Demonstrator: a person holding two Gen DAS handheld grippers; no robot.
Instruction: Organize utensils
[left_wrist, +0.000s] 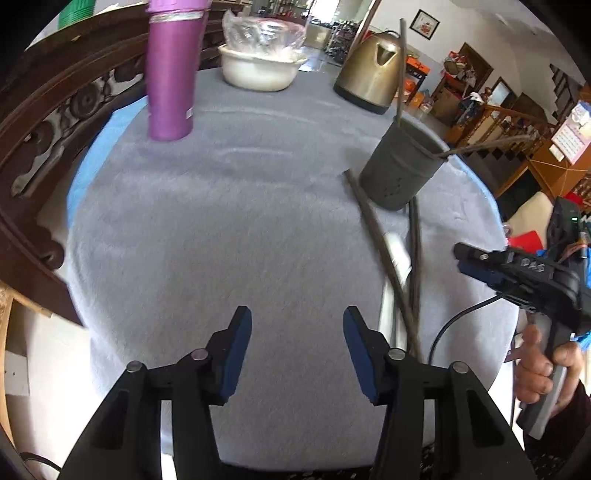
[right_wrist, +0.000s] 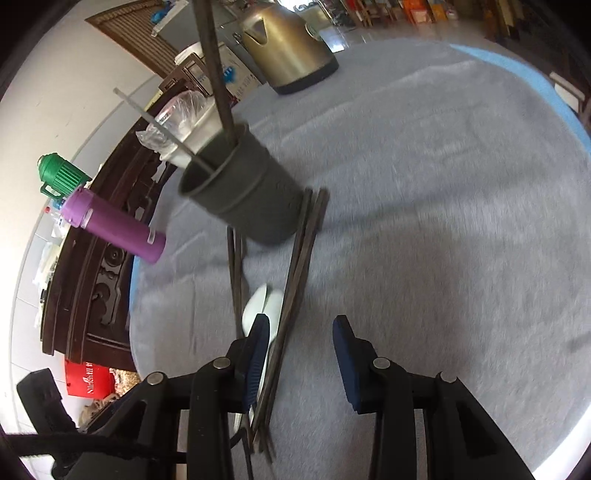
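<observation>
A grey utensil holder (left_wrist: 402, 166) (right_wrist: 243, 192) stands on the grey cloth with dark chopsticks (right_wrist: 218, 74) and a thin metal stick (right_wrist: 159, 122) leaning out of it. Loose dark chopsticks (left_wrist: 384, 240) (right_wrist: 295, 280) and a white spoon (left_wrist: 397, 251) (right_wrist: 262, 299) lie in front of the holder. My right gripper (right_wrist: 301, 350) (left_wrist: 465, 258) is open just above them. The chopsticks run close beside its left pad (right_wrist: 258, 354), and the pads do not press on them. My left gripper (left_wrist: 297, 350) hangs open over bare cloth to the left of the pile, with nothing between its fingers.
A purple flask (left_wrist: 170, 74) (right_wrist: 114, 229), a white basin holding a plastic bag (left_wrist: 258, 66) and a gold kettle (left_wrist: 369, 70) (right_wrist: 291, 48) stand at the back. Carved dark wood furniture (left_wrist: 55, 122) borders the left side. A hand (left_wrist: 539, 369) holds the right gripper at the table's edge.
</observation>
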